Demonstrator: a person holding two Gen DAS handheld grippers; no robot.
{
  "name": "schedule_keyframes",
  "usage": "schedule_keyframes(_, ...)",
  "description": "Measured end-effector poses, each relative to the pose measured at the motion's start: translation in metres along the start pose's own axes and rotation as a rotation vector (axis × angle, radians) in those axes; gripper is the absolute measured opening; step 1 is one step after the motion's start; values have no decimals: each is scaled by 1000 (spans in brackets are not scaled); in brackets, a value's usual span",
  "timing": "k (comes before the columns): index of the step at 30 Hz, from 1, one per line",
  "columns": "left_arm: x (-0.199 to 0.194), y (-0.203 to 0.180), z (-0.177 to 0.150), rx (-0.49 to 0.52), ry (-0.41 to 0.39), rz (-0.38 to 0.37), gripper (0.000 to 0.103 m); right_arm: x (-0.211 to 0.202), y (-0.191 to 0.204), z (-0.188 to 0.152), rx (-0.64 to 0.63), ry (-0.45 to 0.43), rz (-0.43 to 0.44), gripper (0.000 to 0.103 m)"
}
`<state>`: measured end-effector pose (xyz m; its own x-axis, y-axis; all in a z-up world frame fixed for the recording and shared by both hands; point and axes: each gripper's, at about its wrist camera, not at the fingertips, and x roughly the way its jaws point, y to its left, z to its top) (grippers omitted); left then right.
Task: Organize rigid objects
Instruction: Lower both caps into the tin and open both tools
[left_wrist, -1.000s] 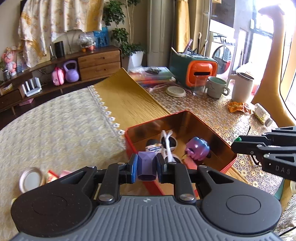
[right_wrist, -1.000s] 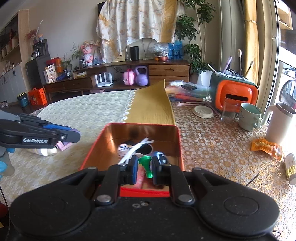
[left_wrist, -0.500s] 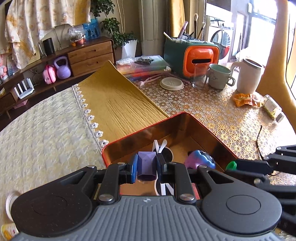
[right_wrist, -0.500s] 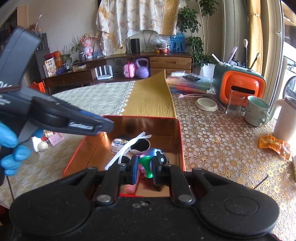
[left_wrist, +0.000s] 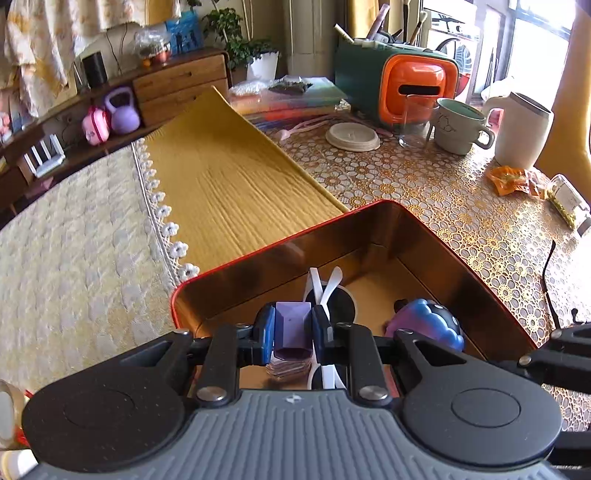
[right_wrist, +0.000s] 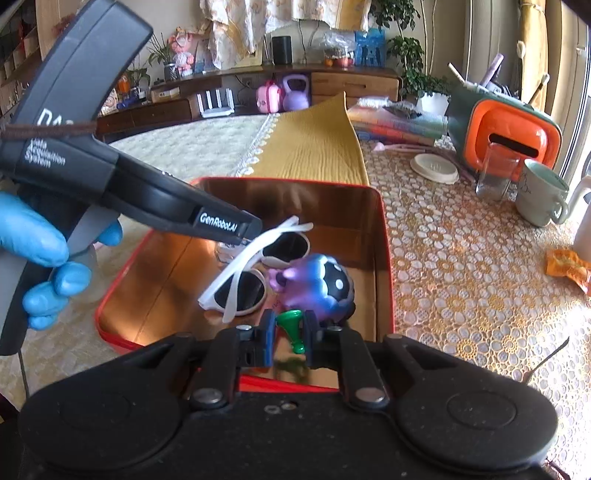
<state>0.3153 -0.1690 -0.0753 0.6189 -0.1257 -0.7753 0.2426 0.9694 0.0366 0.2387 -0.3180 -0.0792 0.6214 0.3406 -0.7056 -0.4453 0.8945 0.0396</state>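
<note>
A red tin box (left_wrist: 280, 243) (right_wrist: 384, 258) with a golden inside sits on the table. In it lie white sunglasses (right_wrist: 255, 273) (left_wrist: 325, 288) and a purple-blue toy (right_wrist: 317, 284) (left_wrist: 428, 321). My left gripper (left_wrist: 293, 329) is shut on a purple faceted block (left_wrist: 291, 328) and holds it low inside the box. It shows from the side in the right wrist view (right_wrist: 207, 218). My right gripper (right_wrist: 289, 332) is shut on a small green piece (right_wrist: 291, 326) over the box's near edge.
A yellow runner (left_wrist: 229, 177) lies behind the box. At the right stand an orange-green container (left_wrist: 399, 88), a glass (left_wrist: 415, 122), a mug (left_wrist: 460, 125), a white jug (left_wrist: 521, 129), a round lid (left_wrist: 352, 136) and snack packets (left_wrist: 513, 181).
My left gripper has moved forward and down into the box with the purple block. My right gripper has come closer over the box's near edge, still holding the green piece.
</note>
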Motion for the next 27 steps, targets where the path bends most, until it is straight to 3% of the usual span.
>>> schedule_keyframes(10,13,-1,-1,6,30,15,21,5,-4,-1,22,15,8,15)
schedule_keyframes(22,3,0,-2,3,47,1,21,-1,-8,0,74,20,-3,28)
schedule_keyframes(27,-13,6,-7,-13,33,-44,22,-10,-6,0,92,4,-3,36)
